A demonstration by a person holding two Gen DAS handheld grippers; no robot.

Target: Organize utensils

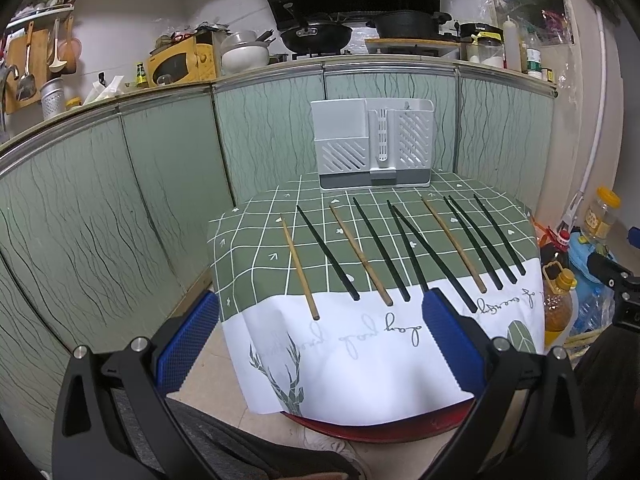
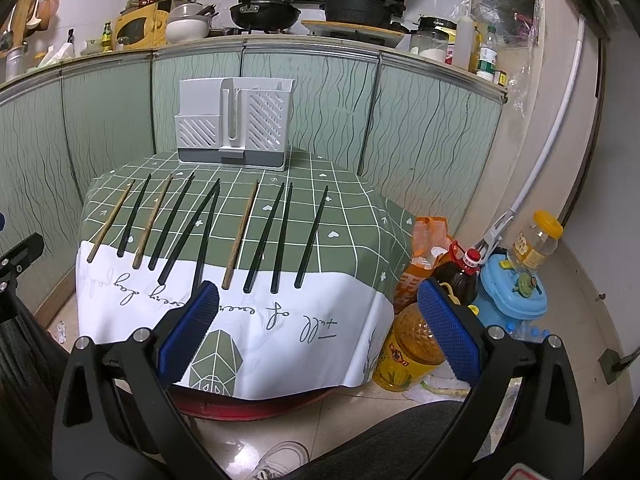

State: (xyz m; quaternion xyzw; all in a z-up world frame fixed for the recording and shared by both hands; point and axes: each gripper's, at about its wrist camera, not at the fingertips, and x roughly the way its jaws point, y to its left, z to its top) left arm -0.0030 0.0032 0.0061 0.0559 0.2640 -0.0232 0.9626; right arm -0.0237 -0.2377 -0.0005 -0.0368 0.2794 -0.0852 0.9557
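Several chopsticks lie side by side on the small table's green checked cloth [image 1: 256,248], some black [image 1: 327,253] and three wooden [image 1: 299,268]. In the right wrist view the same row shows black chopsticks [image 2: 311,237] and wooden ones [image 2: 240,230]. A white slotted utensil holder [image 1: 372,146] [image 2: 236,132] stands upright and empty at the table's far edge. My left gripper [image 1: 320,308] hangs open before the near edge, nothing between its blue pads. My right gripper [image 2: 318,298] is open too, low at the table's front right corner.
Green cabinet doors [image 1: 168,184] close in the table at the back and left. Oil bottles [image 2: 412,344], a blue container [image 2: 514,292] and a jar [image 2: 536,240] crowd the floor to the right. The person's knee [image 2: 384,440] and a shoe are below.
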